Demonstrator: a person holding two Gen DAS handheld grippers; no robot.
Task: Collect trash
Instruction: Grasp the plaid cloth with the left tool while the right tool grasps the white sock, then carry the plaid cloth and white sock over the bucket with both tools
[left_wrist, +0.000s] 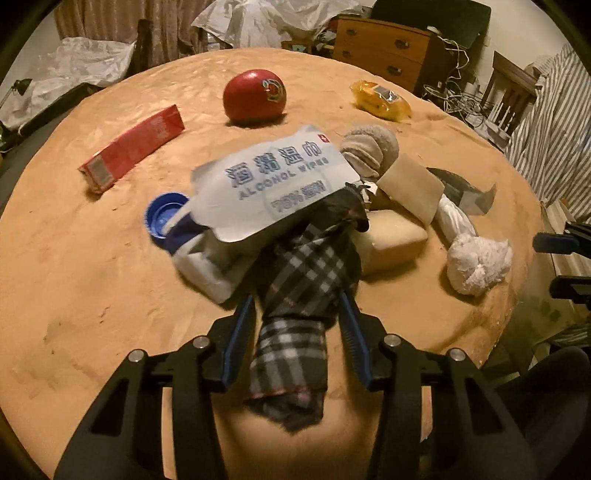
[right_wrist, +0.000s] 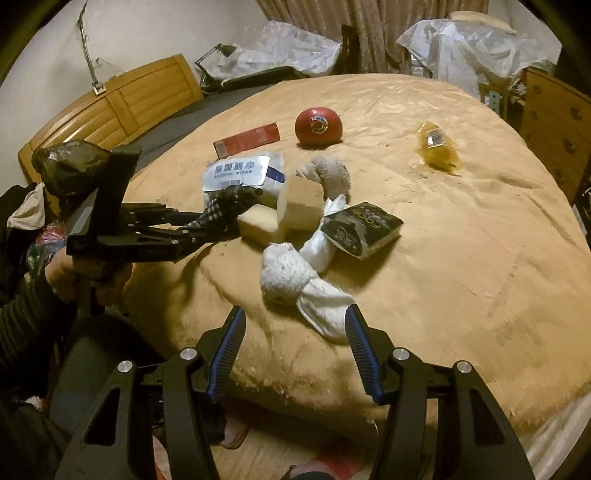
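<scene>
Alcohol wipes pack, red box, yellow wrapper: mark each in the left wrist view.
alcohol wipes pack (left_wrist: 275, 181), left wrist view, printed front face
red box (left_wrist: 135, 147), left wrist view, long top face
yellow wrapper (left_wrist: 380, 99), left wrist view, middle

Things heaped on the bed (left_wrist: 92, 277), before both grippers

The plaid cloth (left_wrist: 306, 280) lies between the left fingers (left_wrist: 240, 332), with the wipes pack (left_wrist: 273, 184) just beyond their tips and the apple (left_wrist: 255, 96) far behind it. The knotted towel (right_wrist: 295, 280) lies just beyond the right fingers (right_wrist: 360, 343), its end beside the right one; the sponge block (right_wrist: 299, 206) lies behind it.
</scene>
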